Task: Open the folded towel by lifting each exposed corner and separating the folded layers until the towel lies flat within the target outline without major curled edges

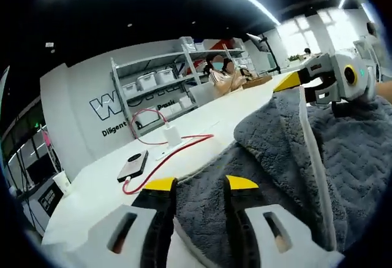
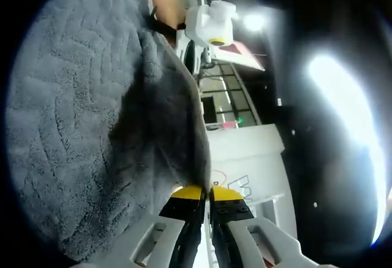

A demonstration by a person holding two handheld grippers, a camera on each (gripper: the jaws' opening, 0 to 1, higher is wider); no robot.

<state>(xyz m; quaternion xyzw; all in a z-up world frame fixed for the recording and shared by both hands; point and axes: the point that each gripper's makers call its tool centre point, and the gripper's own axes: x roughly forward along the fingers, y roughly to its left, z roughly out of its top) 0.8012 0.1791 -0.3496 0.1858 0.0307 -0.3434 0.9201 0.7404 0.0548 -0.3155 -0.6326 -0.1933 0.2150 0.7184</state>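
- The left gripper [image 1: 199, 185] is seen at the bottom centre of the left gripper view, jaws parted, over the grey towel [image 1: 318, 157].
- The right gripper [image 2: 206, 193] is clenched on the towel's edge, lower centre.
- A phone [image 1: 133, 165] lies on the white table [image 1: 202, 130], lower left.
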